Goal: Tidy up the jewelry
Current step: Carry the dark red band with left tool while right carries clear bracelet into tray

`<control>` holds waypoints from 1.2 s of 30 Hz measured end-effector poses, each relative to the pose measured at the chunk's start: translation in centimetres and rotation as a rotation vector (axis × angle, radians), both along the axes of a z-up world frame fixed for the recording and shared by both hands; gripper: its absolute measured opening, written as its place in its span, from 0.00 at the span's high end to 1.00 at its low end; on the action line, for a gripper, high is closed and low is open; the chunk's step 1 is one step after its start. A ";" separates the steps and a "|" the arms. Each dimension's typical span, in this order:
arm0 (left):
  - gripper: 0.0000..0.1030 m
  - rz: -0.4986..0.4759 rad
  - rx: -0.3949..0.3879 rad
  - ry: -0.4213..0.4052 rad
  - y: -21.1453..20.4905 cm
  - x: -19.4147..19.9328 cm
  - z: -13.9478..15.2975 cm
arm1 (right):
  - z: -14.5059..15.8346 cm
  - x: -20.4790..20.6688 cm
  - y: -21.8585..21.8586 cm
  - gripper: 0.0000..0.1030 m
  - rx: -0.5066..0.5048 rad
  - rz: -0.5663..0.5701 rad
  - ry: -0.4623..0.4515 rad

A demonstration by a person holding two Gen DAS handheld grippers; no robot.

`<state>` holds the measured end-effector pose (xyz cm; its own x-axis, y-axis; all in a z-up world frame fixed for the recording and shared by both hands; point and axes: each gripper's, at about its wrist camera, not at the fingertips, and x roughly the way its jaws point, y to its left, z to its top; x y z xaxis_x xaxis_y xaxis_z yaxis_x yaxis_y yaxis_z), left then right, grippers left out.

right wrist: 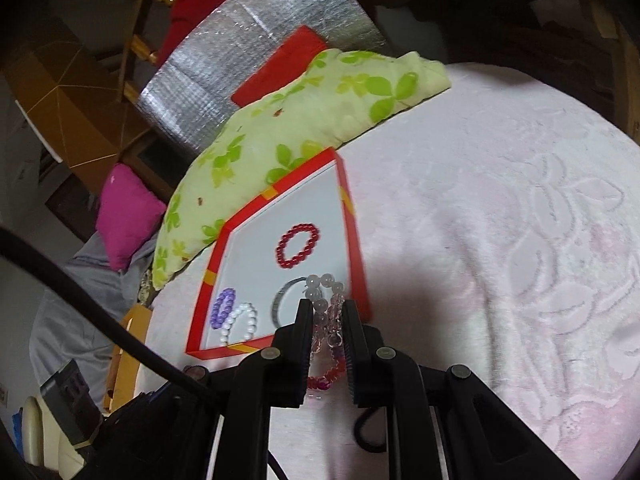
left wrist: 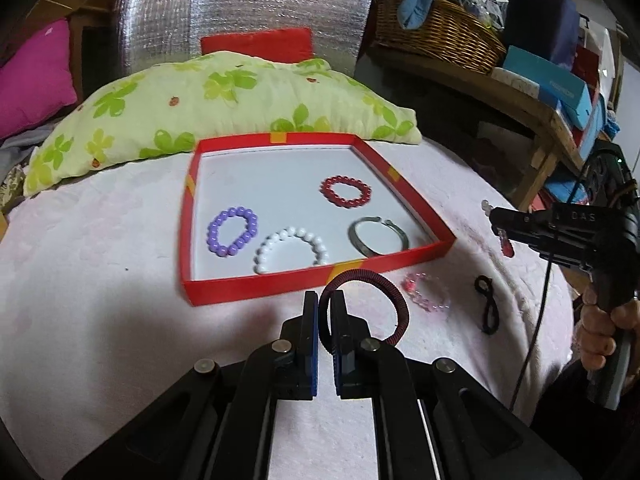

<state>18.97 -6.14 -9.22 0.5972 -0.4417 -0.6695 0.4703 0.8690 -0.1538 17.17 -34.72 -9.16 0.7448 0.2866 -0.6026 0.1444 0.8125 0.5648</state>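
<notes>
Glossy plastic-looking beads make up the red bracelet [left wrist: 345, 192], purple bracelet [left wrist: 232, 231] and white bracelet [left wrist: 292, 249]; the bangle [left wrist: 376, 236] looks like dull metal. The red tray [left wrist: 256, 288] seems smooth card. Far back, crinkled silver foil [left wrist: 240, 12]; right, a woven wicker basket [left wrist: 440, 32].

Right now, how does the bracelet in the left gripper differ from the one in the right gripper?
The left gripper is shut on a dark red corded bangle, a smooth, stiff ring; the right gripper is shut on a clear and pink beaded bracelet, which hangs limp. The corded bangle holds an open hoop, the beaded bracelet is bunched together. Both are lifted outside the red tray.
</notes>
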 end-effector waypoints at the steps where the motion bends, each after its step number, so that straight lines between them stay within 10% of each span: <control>1: 0.94 0.003 0.007 -0.003 -0.1 0.0 0.0 | 0.0 0.2 0.3 0.85 0.003 0.008 0.003; 36: 0.94 0.082 -0.013 -0.037 1.5 3.0 2.1 | 1.6 8.4 9.5 0.85 -0.074 0.214 0.008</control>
<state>22.01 -4.64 -7.09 0.6564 -0.3987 -0.6405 0.4029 0.9030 -0.1492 25.53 -25.23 -7.59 0.6668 0.3923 -0.6337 -0.0309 0.8640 0.5025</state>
